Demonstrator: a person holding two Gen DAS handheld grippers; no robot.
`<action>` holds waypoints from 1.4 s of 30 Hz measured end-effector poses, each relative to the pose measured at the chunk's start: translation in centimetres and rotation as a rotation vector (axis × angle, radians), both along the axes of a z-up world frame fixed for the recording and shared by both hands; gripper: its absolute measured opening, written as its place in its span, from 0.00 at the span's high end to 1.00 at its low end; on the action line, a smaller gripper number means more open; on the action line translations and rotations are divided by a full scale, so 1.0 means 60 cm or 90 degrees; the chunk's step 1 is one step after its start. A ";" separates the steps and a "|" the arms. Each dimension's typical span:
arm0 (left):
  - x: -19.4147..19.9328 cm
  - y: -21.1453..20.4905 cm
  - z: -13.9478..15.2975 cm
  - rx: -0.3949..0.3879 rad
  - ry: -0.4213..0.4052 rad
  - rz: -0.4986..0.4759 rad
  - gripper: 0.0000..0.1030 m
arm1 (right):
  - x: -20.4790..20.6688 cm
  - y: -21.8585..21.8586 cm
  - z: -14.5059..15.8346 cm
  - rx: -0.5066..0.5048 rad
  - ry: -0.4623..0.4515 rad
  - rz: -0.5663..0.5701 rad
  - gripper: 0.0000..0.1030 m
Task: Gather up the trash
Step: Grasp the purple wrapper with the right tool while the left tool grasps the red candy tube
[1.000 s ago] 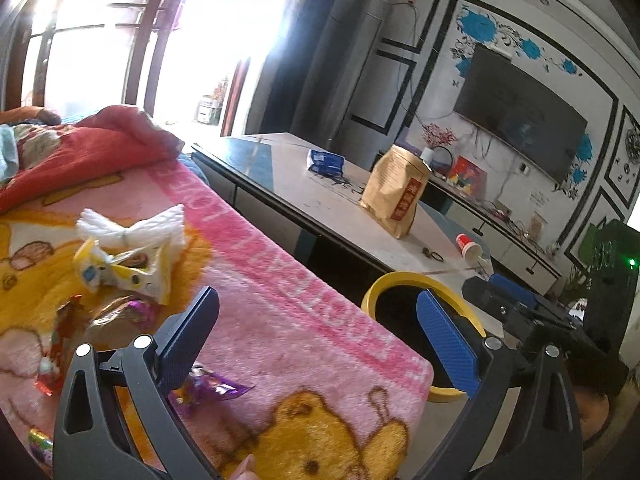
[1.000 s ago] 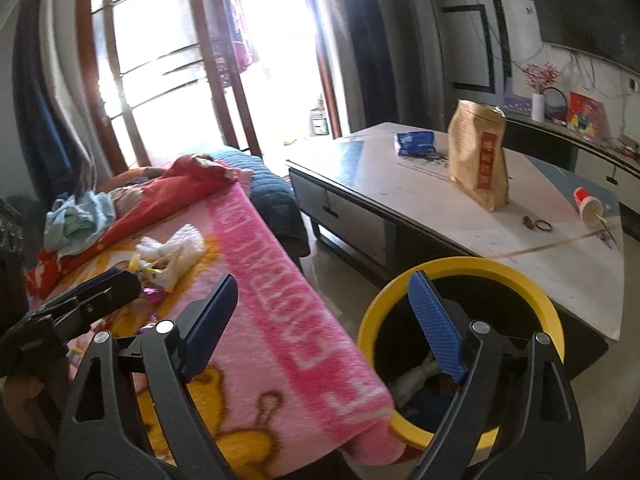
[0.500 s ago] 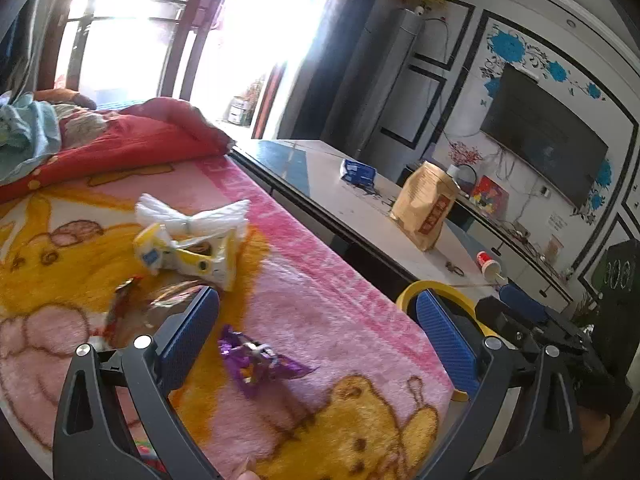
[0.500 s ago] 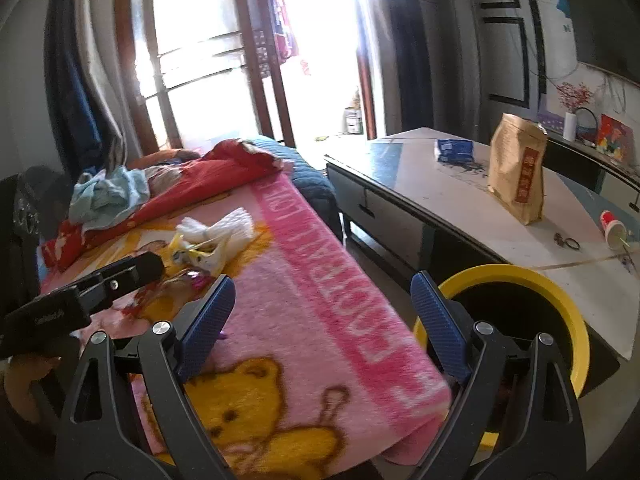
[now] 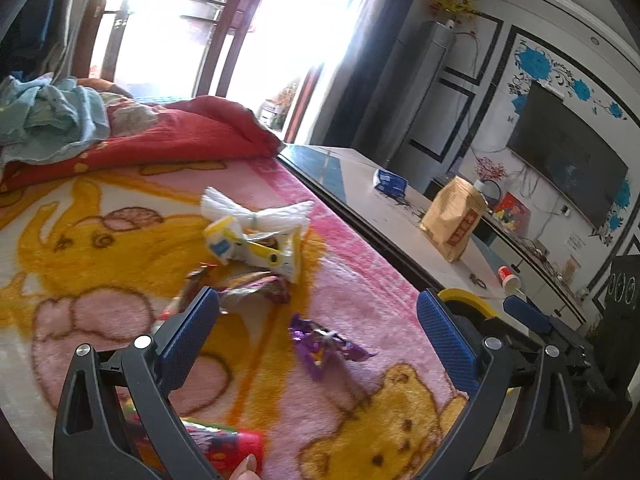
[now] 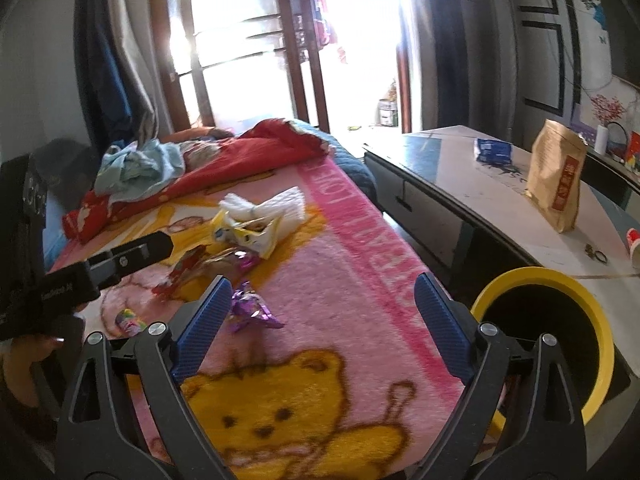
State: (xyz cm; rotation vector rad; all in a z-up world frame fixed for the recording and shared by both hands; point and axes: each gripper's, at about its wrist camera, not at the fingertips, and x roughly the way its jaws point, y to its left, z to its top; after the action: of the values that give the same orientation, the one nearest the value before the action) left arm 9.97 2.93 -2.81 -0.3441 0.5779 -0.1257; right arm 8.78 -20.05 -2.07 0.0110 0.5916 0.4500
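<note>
Blanket [image 5: 360, 280] bears purple wrapper [image 5: 320, 344] between open left jaws.

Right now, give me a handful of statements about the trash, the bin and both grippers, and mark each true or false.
1. The purple wrapper lies on the pink blanket. True.
2. The yellow-rimmed bin stands on the low table. False: it stands on the floor beside the blanket.
3. The right gripper is shut on a wrapper. False: it is open and empty.
4. The brown paper bag stands upright on the table. True.
5. The left gripper is open. True.
</note>
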 end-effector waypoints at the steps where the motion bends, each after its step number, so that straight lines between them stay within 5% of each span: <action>1: -0.003 0.006 0.000 0.000 0.000 0.006 0.07 | 0.000 0.007 -0.001 -0.001 0.001 0.007 0.18; 15: -0.061 0.093 -0.028 0.005 0.056 0.097 0.07 | 0.032 0.096 -0.055 -0.032 0.072 0.088 0.18; 25: -0.093 0.117 -0.091 -0.049 0.142 0.108 0.07 | 0.075 0.141 -0.100 -0.066 0.109 0.109 0.20; 30: -0.102 0.113 -0.119 -0.095 0.179 0.103 0.08 | 0.095 0.154 -0.122 -0.065 0.139 0.119 0.29; 35: -0.098 0.094 -0.125 -0.126 0.181 0.077 0.19 | 0.102 0.156 -0.142 -0.058 0.173 0.120 0.57; 42: -0.078 0.074 -0.133 -0.147 0.183 0.066 0.29 | 0.090 0.134 -0.136 -0.046 0.170 0.121 0.64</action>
State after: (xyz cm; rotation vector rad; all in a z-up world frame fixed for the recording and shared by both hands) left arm 5.32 7.36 -10.79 -0.6221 0.8309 -0.0422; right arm 14.15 -12.02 -10.25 -0.0548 0.8752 0.6164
